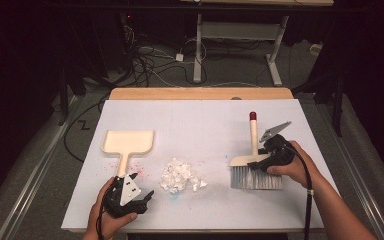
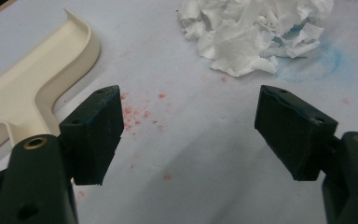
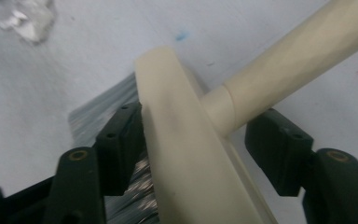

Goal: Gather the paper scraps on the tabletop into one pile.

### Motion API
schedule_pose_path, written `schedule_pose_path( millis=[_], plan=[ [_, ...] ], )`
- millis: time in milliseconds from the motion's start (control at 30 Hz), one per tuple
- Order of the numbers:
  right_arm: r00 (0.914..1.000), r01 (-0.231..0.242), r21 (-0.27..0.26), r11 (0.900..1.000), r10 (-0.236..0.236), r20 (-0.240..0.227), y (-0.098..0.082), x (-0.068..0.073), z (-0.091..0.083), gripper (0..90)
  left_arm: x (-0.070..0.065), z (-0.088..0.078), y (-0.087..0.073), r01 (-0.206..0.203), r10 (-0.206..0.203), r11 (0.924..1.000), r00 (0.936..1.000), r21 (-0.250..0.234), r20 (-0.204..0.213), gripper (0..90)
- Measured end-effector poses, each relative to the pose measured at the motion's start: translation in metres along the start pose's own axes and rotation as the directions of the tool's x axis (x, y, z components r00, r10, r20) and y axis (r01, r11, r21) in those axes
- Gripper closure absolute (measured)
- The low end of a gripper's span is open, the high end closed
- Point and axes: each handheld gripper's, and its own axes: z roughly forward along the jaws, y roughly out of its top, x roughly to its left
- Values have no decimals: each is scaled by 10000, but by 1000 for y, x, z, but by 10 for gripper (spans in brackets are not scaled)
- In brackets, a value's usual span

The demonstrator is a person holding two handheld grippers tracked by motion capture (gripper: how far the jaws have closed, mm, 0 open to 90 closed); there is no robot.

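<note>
- Your left gripper [image 1: 141,192] sits at the near left of the white surface [image 1: 200,120], its black fingers [image 2: 95,133] spread wide with nothing between them; bare surface flecked with small red specks lies below them.
- Your right gripper [image 1: 259,163] is at the hand brush with the cream plastic back, grey bristles and long cream handle tipped in red [image 1: 254,150], which lies flat on the right side of the surface, handle pointing away from you and bristles towards you.
- In the right gripper view the fingers [image 3: 121,142] straddle the brush's cream back just where the handle joins it: one finger lies against the bristle side, the other stands clear of the handle with a gap showing, so the fingers are apart and not pressing.
- Just ahead of your left gripper lies the cream plastic dustpan with a short flat handle [image 1: 128,142], its handle pointing towards that gripper.
- Between dustpan and brush sits a loose heap of crumpled white paper scraps [image 1: 180,176], beside a faint blue stain on the surface.
</note>
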Motion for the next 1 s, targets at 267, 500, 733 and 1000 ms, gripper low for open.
schedule_pose_path(
  millis=[267, 500, 733, 1000],
  plan=[
    [9936, 721, 1142, 9908, -813, 785, 8, -15, 2, 442, 0, 0, -1, -32, 31, 10000, 10000, 74, 31, 227],
    [9761, 559, -1298, 9900, -269, 2154, -4, 1, -6, 410, 1, -2, -3, 42, -42, 10000, 10000, 38, -34, 227],
    [9543, 720, -3430, 9366, 353, 2967, -19, 21, -22, 344, 1, -3, -1, 43, -43, 10000, 10000, -43, -66, 227],
    [9326, 1017, -4969, 8618, 913, 3492, -28, 35, -43, 267, 1, -3, -1, 58, -59, 10000, 9999, -45, -122, 227]
  ],
)
